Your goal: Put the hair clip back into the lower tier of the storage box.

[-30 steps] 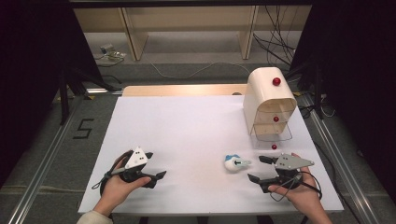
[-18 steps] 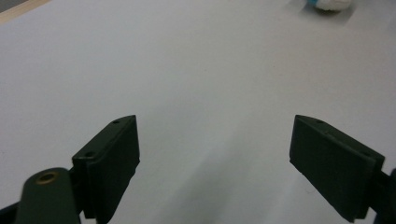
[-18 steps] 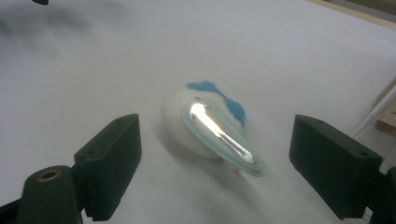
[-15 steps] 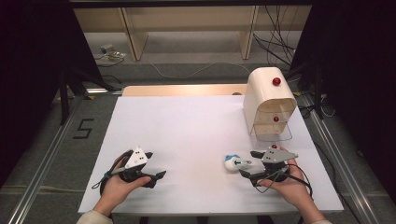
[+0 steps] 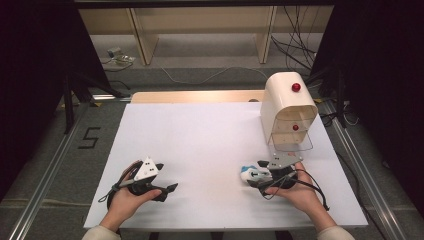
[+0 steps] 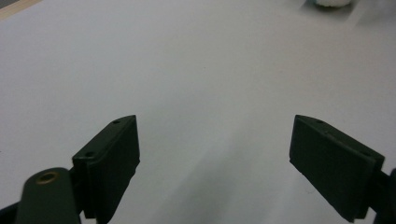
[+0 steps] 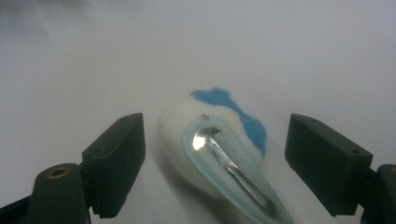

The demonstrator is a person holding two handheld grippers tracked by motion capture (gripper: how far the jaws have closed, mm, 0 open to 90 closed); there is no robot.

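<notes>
Lower left of the high view: the left gripper (image 5: 172, 188) is resting on the white table sheet (image 5: 200, 140), held in a hand, its black jaws standing wide apart with nothing between them; its own view is showing bare sheet ahead.

Lower centre-right: a small fluffy white hair clip with a blue patch and a pale blue metal snap bar (image 7: 219, 154) is lying on the sheet, showing at (image 5: 248, 173).

The right gripper (image 5: 252, 176) is straddling it, jaws just narrowing but released, pads either side without pressing.

Upper right: a cream rounded box with red knobs (image 5: 286, 107) is standing behind, well apart.
</notes>
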